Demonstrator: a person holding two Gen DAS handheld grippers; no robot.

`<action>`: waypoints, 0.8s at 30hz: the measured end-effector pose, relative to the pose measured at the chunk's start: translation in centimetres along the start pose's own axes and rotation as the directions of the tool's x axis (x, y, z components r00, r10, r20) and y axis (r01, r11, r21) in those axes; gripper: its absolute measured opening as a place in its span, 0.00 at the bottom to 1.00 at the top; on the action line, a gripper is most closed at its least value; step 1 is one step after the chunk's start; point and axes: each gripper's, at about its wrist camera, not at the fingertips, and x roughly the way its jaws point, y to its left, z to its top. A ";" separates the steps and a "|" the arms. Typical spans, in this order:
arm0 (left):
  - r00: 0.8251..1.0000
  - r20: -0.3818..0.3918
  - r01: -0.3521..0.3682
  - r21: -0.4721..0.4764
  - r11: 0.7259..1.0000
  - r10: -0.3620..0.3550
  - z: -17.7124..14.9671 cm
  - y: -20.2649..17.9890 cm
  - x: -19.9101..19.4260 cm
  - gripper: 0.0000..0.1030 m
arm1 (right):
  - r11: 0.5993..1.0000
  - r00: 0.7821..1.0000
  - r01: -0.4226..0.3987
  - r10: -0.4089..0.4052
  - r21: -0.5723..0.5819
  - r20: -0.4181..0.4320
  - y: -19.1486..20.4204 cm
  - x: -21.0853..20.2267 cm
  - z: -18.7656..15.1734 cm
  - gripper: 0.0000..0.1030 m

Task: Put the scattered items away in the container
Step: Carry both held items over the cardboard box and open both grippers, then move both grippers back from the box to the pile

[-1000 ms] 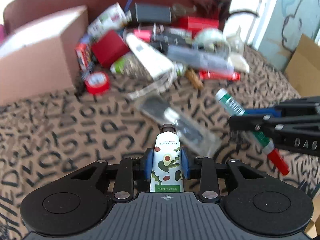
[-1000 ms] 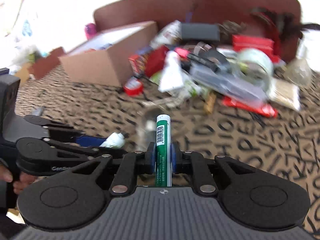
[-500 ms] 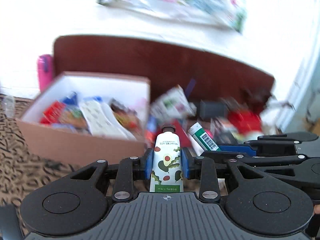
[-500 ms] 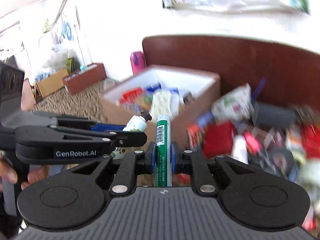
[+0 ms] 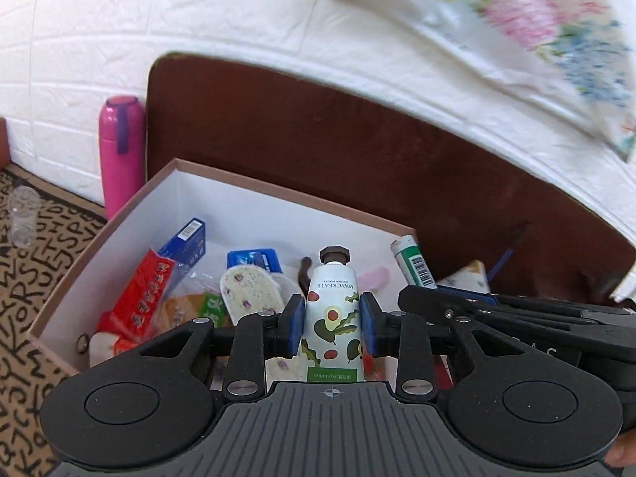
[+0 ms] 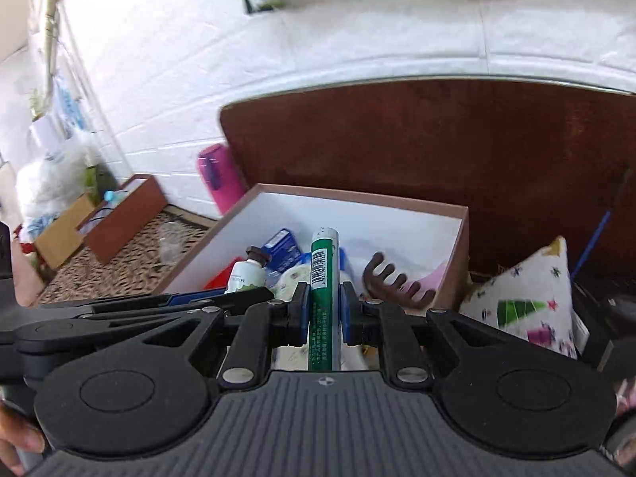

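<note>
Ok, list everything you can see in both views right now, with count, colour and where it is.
Cardboard box: one, pink-brown outside, white inside, on the patterned carpet.
Avocado-print hand cream tube: one, white and green, gripped over the box.
Green barcode tube: one, green and white, gripped over the box.
Brown claw hair clip: one, in the box.
Red snack packet: one, in the box, left side.
Blue carton: one, against the box's left wall.
Pink flask: one, behind the box by the wall.
Christmas-tree-print pouch: one, white, right of the box.
Left gripper: fingers shut on the cream tube.
Right gripper: fingers shut on the green tube.
</note>
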 end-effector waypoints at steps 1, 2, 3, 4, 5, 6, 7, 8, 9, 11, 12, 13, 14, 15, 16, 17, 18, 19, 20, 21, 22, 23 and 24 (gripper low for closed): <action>1.000 -0.009 0.003 -0.009 1.000 -0.003 0.2 0.3 0.9 0.28 | 1.000 1.000 0.008 -0.008 0.000 -0.002 -0.3 0.8 0.2 0.17; 1.000 -0.018 0.007 -0.017 1.000 -0.008 0.5 0.5 1.9 0.28 | 1.000 1.000 0.017 -0.017 0.003 -0.006 -0.6 1.6 0.4 0.17; 1.000 -0.023 0.010 -0.022 1.000 -0.011 0.8 0.8 2.6 0.28 | 1.000 1.000 0.025 -0.025 0.007 -0.008 -0.9 2.4 0.6 0.17; 0.999 -0.029 0.016 -0.026 1.000 -0.016 1.2 1.1 3.6 0.42 | 1.000 1.000 0.031 -0.030 0.007 -0.006 -1.2 3.1 0.8 0.18; 0.999 -0.035 0.004 -0.033 0.999 -0.005 1.4 1.3 4.2 0.49 | 0.999 0.999 0.041 -0.041 0.001 -0.001 -1.4 3.8 1.0 0.19; 0.999 -0.042 -0.019 -0.043 0.999 0.017 1.5 1.5 4.8 0.62 | 0.998 0.998 0.060 -0.060 -0.005 0.004 -1.7 4.3 1.1 0.20; 0.997 -0.052 -0.059 -0.064 0.996 0.056 1.5 1.9 5.3 0.70 | 0.997 0.996 0.083 -0.083 -0.005 0.011 -1.9 4.5 1.2 0.29; 0.996 -0.053 -0.082 -0.083 0.993 0.078 1.6 2.4 5.4 0.84 | 0.994 0.994 0.109 -0.109 -0.001 0.025 -2.3 4.5 1.3 0.41; 0.996 -0.045 -0.084 -0.096 0.992 0.080 1.4 2.9 5.5 0.89 | 0.993 0.992 0.120 -0.121 0.004 0.042 -2.8 4.2 1.1 0.48; 0.999 -0.030 -0.034 -0.113 0.993 0.031 1.0 3.6 5.2 0.92 | 0.993 0.992 0.116 -0.116 0.012 0.055 -3.7 3.6 0.8 0.66; 0.999 -0.036 -0.020 -0.126 0.992 0.016 0.8 3.7 5.1 0.94 | 0.995 0.994 0.102 -0.102 0.013 0.047 -4.0 3.4 0.6 0.66; 0.999 -0.044 -0.014 -0.138 0.990 0.008 0.6 3.6 5.0 0.95 | 0.996 0.995 0.090 -0.090 0.015 0.037 -4.2 3.2 0.3 0.67; 0.999 -0.049 -0.011 -0.143 0.990 0.004 0.4 3.4 4.8 0.95 | 0.996 0.996 0.086 -0.086 0.017 0.029 -4.3 2.9 0.1 0.68; 0.999 -0.051 -0.009 -0.143 0.990 0.002 0.3 3.1 4.5 0.95 | 0.996 0.996 0.090 -0.090 0.018 0.022 -4.3 2.5 -0.2 0.69; 0.999 -0.052 -0.005 -0.139 0.990 -0.002 0.1 2.7 4.2 0.95 | 0.995 0.995 0.097 -0.097 0.014 0.020 -4.2 2.0 -0.4 0.71; 0.999 -0.050 0.002 -0.132 0.991 -0.008 -0.1 2.3 3.6 0.96 | 0.994 0.994 0.105 -0.105 0.011 0.022 -4.2 1.6 -0.4 0.75; 0.999 -0.045 0.007 -0.128 0.992 -0.013 -0.2 1.8 3.0 0.97 | 0.993 0.993 0.115 -0.115 0.009 0.025 -4.1 0.9 -0.7 0.77; 0.999 -0.035 0.014 -0.121 0.993 -0.018 -0.5 1.3 2.2 0.98 | 0.992 0.992 0.122 -0.122 0.012 0.028 -4.2 0.3 -0.8 0.81; 0.999 -0.023 0.021 -0.114 0.993 -0.024 -0.7 0.7 1.4 1.00 | 0.992 0.991 0.126 -0.127 0.021 0.030 -4.3 -0.5 -1.0 0.85; 1.000 -0.014 0.025 -0.108 0.994 -0.027 -0.8 0.2 0.7 1.00 | 0.992 0.991 0.126 -0.127 0.031 0.029 -4.4 -1.3 -1.3 0.86; 1.000 -0.003 0.030 -0.098 0.995 -0.030 -1.1 -0.5 -0.1 1.00 | 0.992 0.992 0.122 -0.123 0.039 0.027 -4.4 -1.9 -1.4 0.86; 0.999 0.005 0.036 -0.088 0.995 -0.036 -1.3 -1.1 -0.7 1.00 | 0.992 0.992 0.119 -0.120 0.046 0.025 -4.4 -2.6 -1.6 0.87; 0.999 0.011 0.043 -0.080 0.996 -0.042 -1.4 -1.6 -1.3 1.00 | 0.991 0.993 0.119 -0.120 0.056 0.022 -4.5 -3.5 -1.8 0.87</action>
